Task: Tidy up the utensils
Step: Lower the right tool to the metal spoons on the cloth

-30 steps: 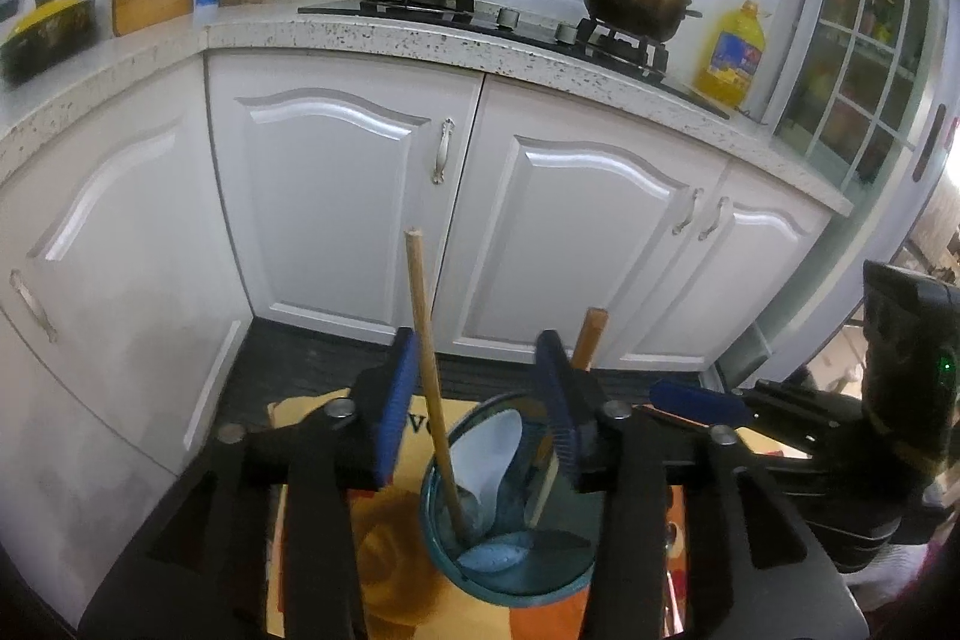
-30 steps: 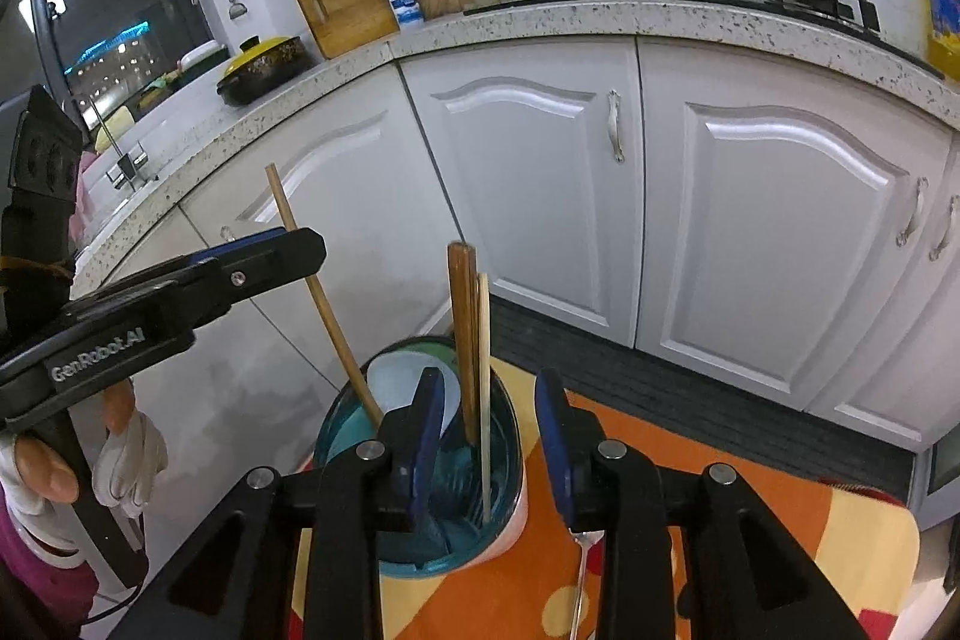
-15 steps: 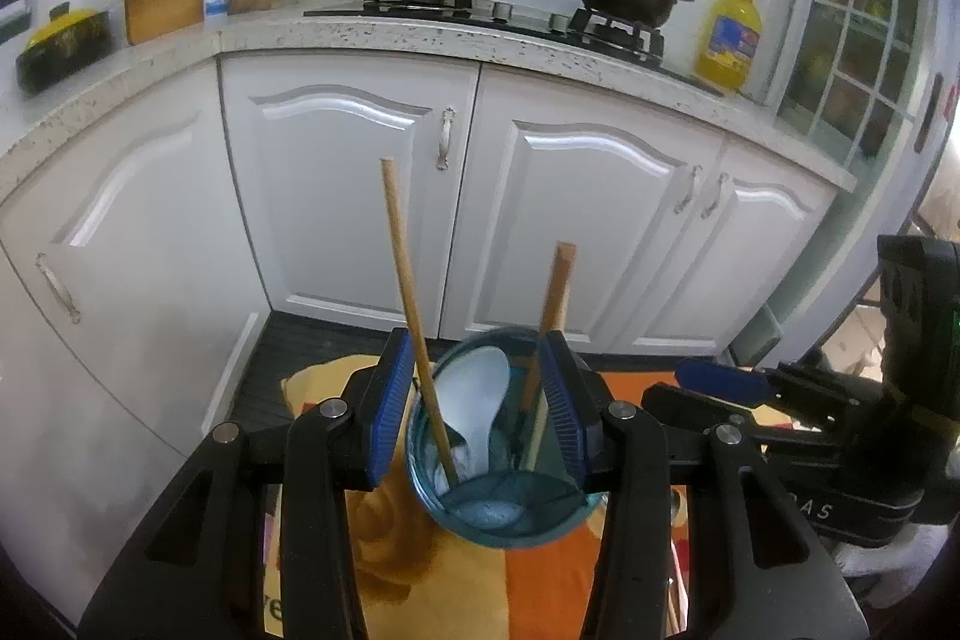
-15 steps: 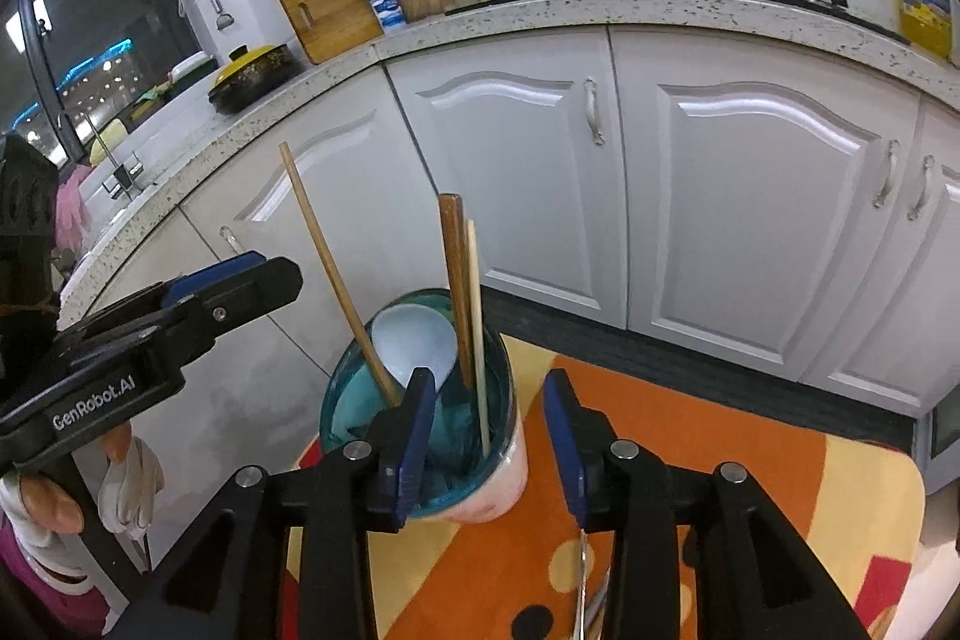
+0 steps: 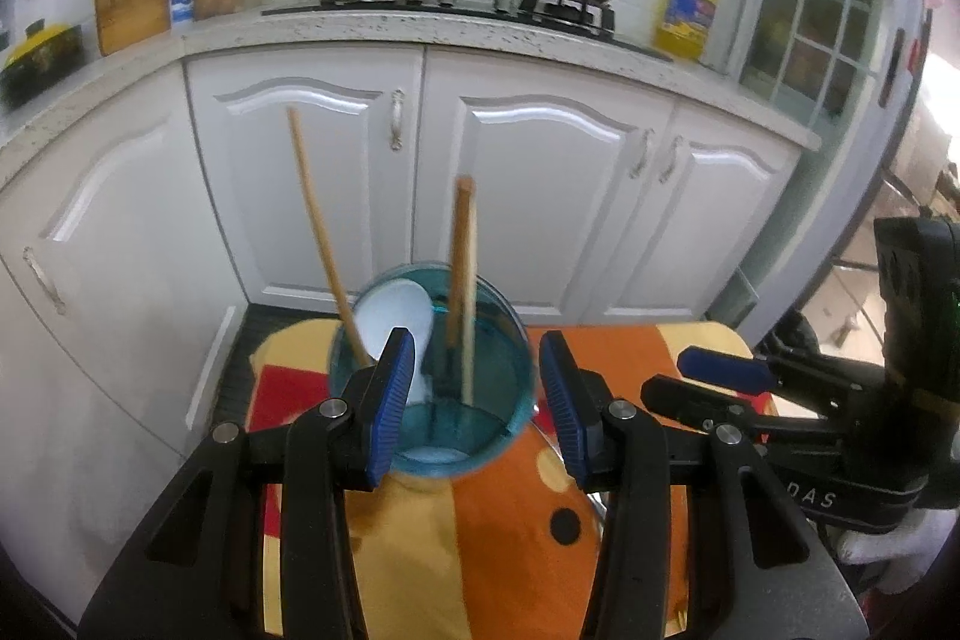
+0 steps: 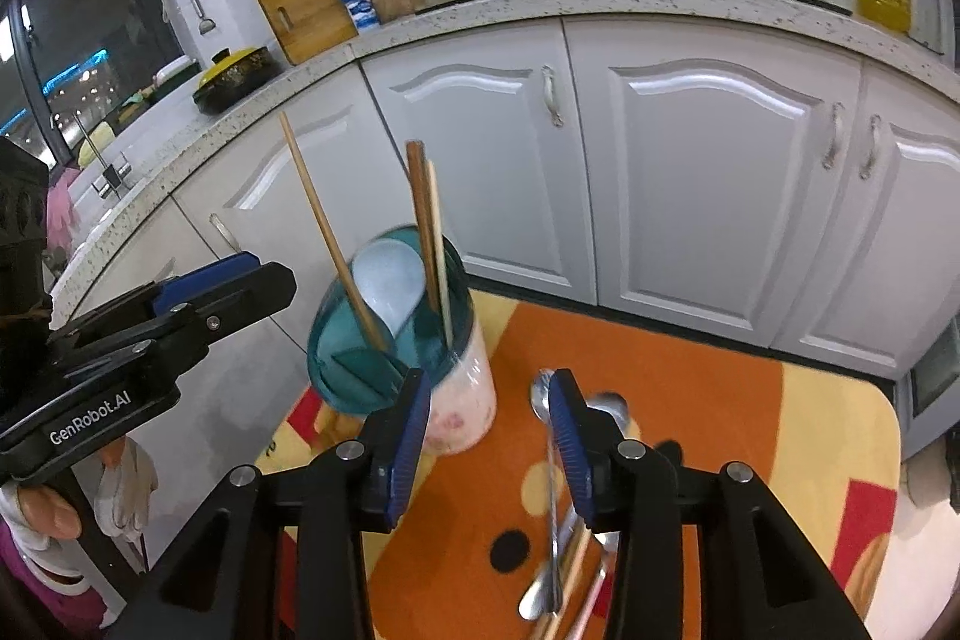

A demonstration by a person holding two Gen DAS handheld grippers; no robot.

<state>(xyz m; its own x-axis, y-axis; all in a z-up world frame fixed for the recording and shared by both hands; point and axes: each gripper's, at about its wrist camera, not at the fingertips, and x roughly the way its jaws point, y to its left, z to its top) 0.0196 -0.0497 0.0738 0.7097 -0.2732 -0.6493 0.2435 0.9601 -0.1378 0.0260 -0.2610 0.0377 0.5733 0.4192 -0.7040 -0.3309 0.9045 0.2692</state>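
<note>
- We hold the left gripper (image 5: 477, 397) low over the bench (image 5: 630, 358), its jaws apart on either side of the blue-rimmed holder (image 5: 522, 388); whether the blue pads touch the rim we cannot tell
- The holder (image 6: 462, 394) stands near the left back corner of the bench (image 6: 720, 400), which wears an orange and yellow patterned cloth; its lower body shows pale pink from our right wrist view
- Inside it we see a white spoon (image 5: 393, 322), a long thin wooden stick (image 5: 318, 226) leaning left, and a pair of wooden handles (image 5: 463, 274) standing close together, nearly upright
- Our right gripper (image 6: 489, 430) hangs just right of the holder with its jaws apart and nothing between them
- Loose utensils (image 6: 552, 568) lie on the cloth under the right gripper: a metal spoon (image 6: 543, 400) pointing away from us, with more spoons and pale sticks bunched near the front edge
- Behind the bench stand white cabinet doors (image 6: 690, 172) below a speckled counter
</note>
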